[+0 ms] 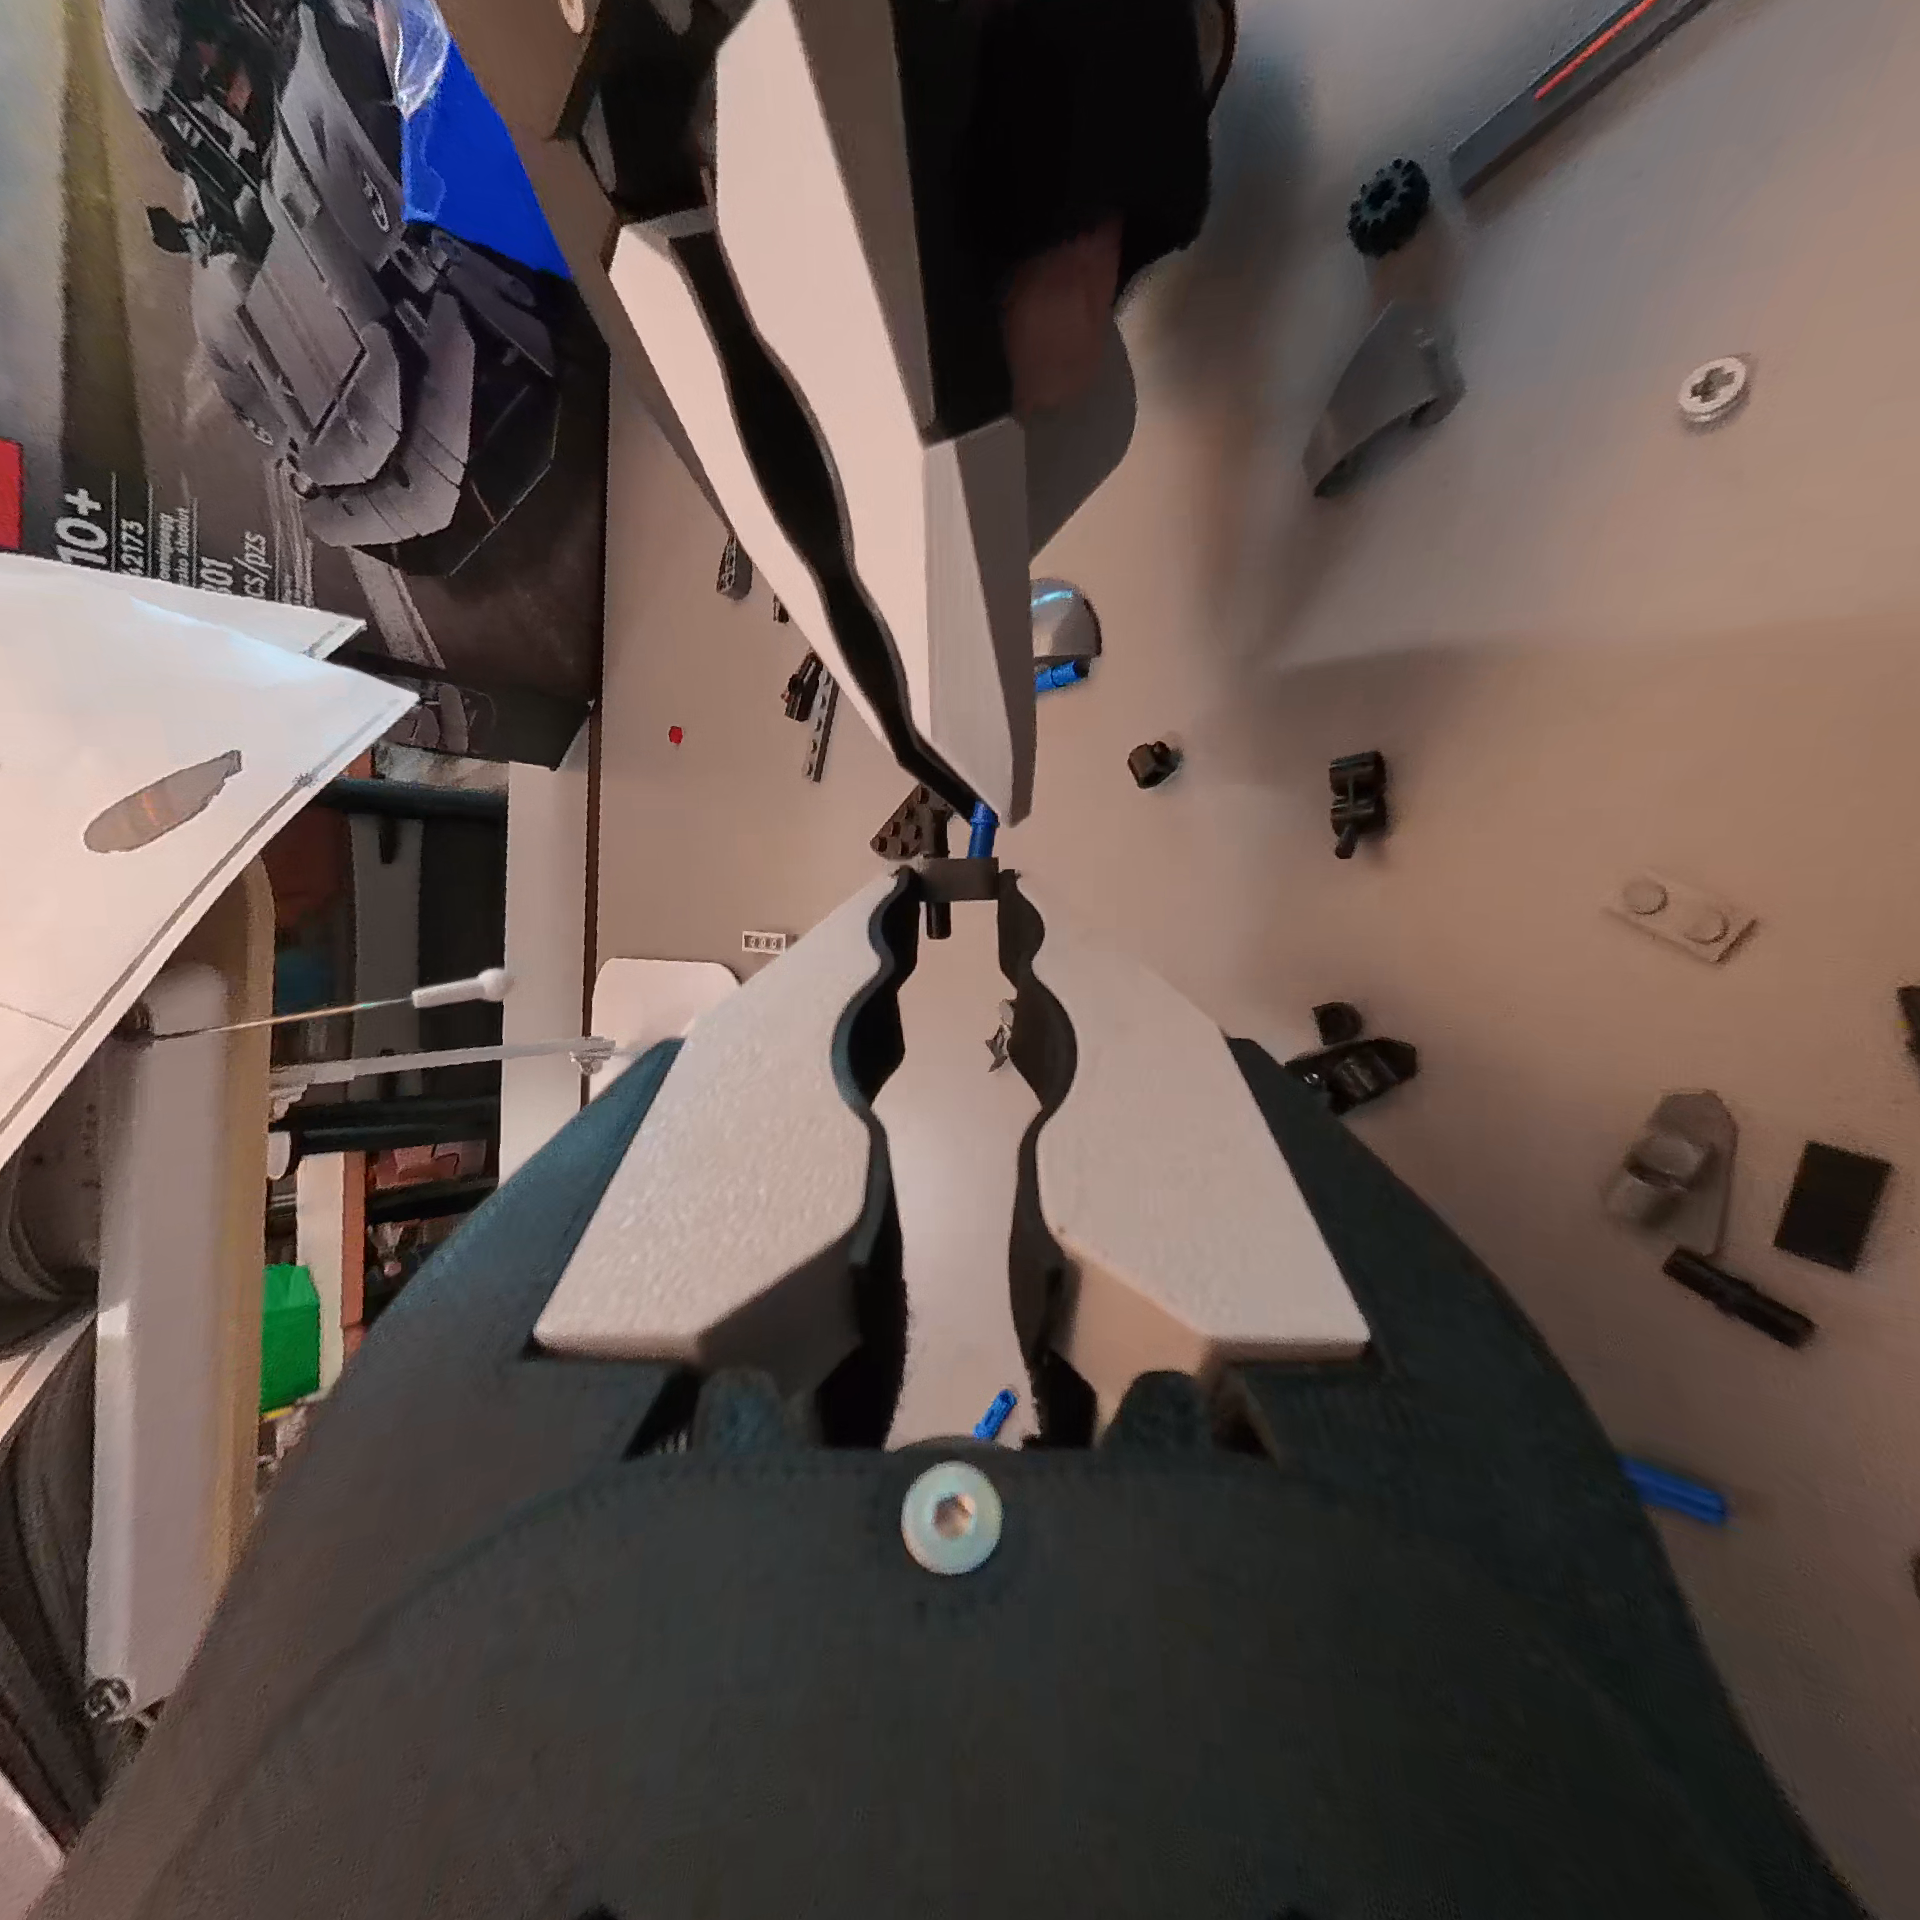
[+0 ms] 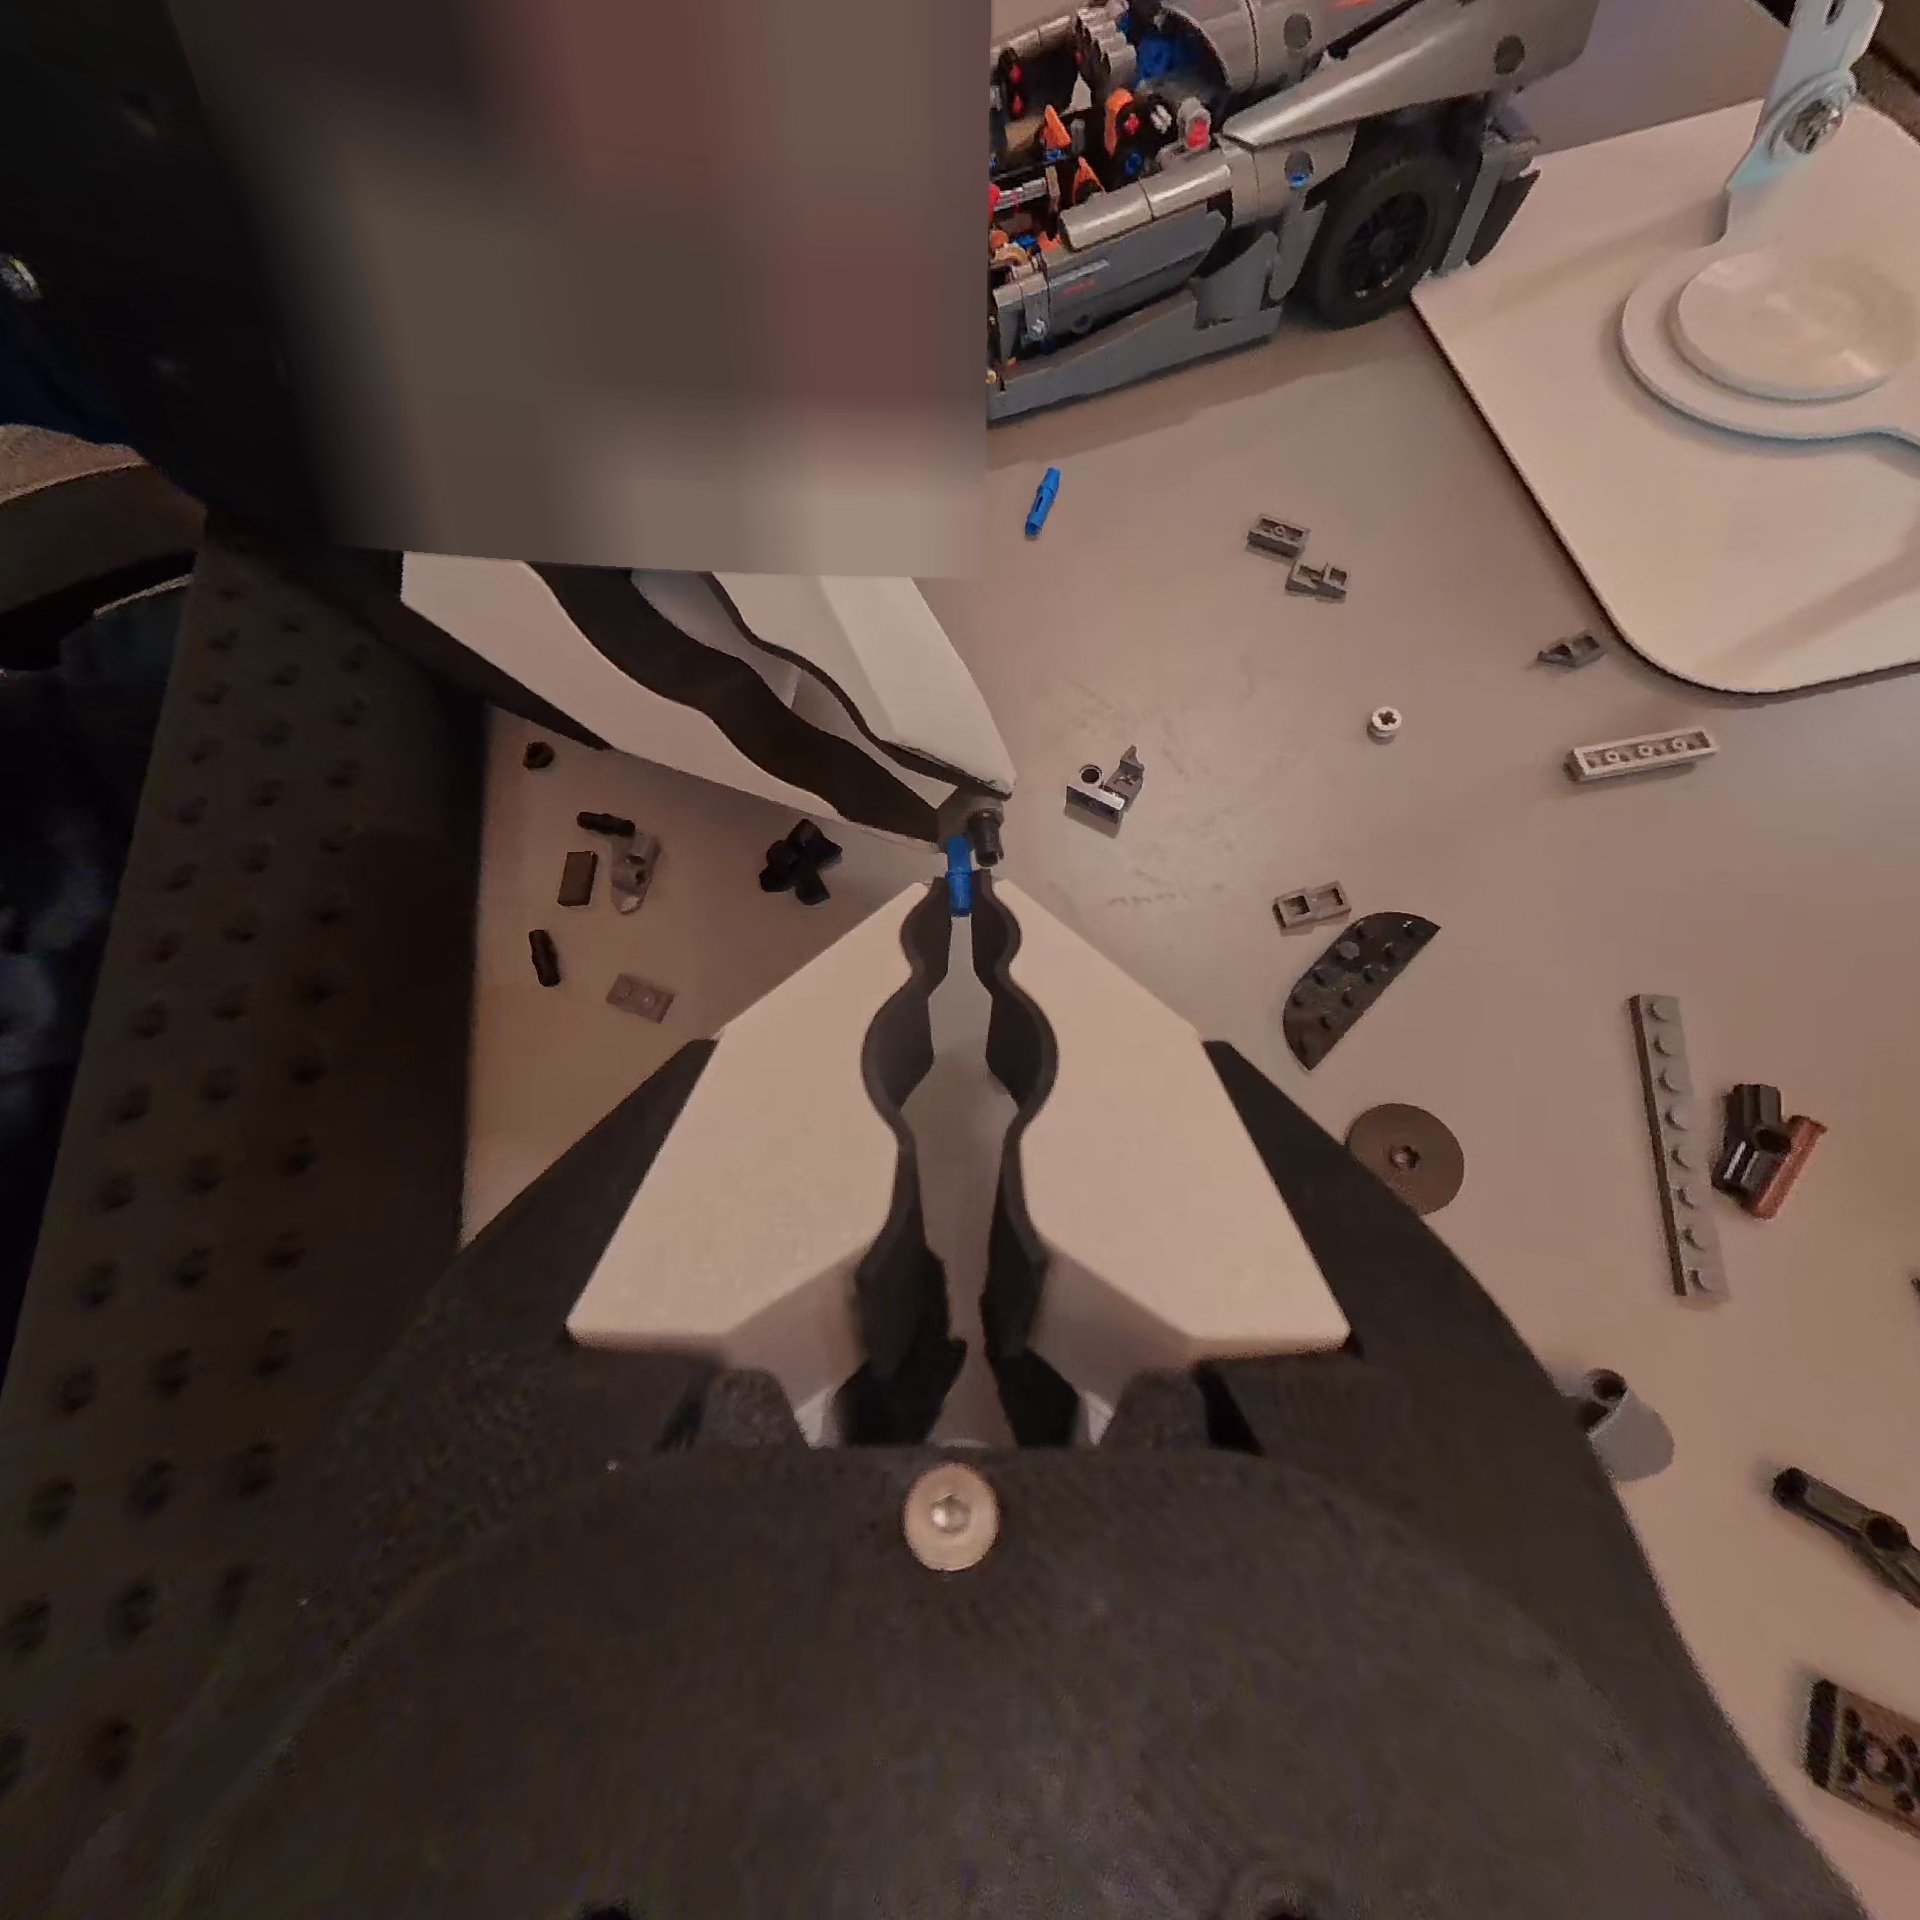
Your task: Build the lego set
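Observation:
In the left wrist view my left gripper (image 1: 958, 883) is shut on a small black connector piece (image 1: 961, 881) held above the table. My right gripper (image 1: 977, 805) comes down from the top, shut on a blue pin (image 1: 982, 834) whose end meets the black piece. In the right wrist view my right gripper (image 2: 961, 902) pinches the blue pin (image 2: 958, 883) at its tips. The left gripper (image 2: 977, 805) reaches in from the upper left with the black piece (image 2: 984, 828) against the pin.
A partly built grey car (image 2: 1247, 177) stands at the back beside a white stand base (image 2: 1714, 364). Loose parts lie about: a black half-round plate (image 2: 1351, 977), a long grey plate (image 2: 1678, 1153), a spare blue pin (image 2: 1042, 501). The set's box (image 1: 312, 364) and booklet (image 1: 156, 779) lie left. Left and right tips are no more than a few centimetres apart. From either gripper's tips it is about 10 cm to the black half-round plate (image 2: 1351, 977). Look for it in the left wrist view (image 1: 913, 811) too.

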